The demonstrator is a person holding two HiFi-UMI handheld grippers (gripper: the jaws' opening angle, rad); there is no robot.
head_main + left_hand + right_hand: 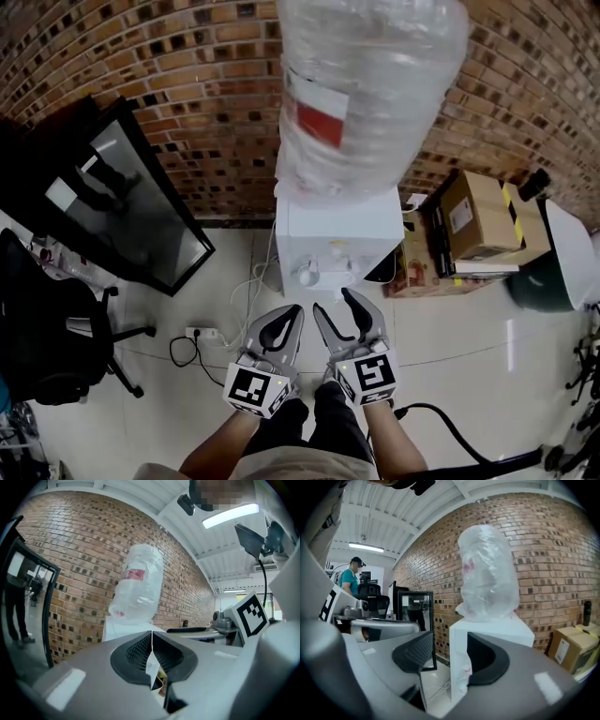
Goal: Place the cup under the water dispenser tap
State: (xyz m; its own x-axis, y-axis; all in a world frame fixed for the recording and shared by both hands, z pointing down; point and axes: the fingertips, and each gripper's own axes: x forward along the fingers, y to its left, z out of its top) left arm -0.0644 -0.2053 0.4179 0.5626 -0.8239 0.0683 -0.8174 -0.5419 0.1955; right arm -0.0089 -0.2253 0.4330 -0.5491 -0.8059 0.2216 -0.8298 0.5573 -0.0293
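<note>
A white water dispenser [333,234] with a large clear bottle [366,84] on top stands against the brick wall, straight ahead of both grippers. Small white fittings show on its front [309,272]; I cannot make out a cup in any view. My left gripper [293,311] is held in front of the dispenser's lower left, its pads [140,651] pressed together with nothing between them. My right gripper [339,305] hangs beside it, open and empty. In the right gripper view the dispenser [487,625] shows between the spread fingers [415,653]. In the left gripper view the bottle [138,583] rises above the jaws.
A black-framed glass panel [131,197] leans on the wall at left, with an office chair [47,328] nearer. A power strip and cables [202,333] lie on the tiled floor. Cardboard boxes [478,216] and a green bin [539,281] stand right. A person [349,578] stands far off.
</note>
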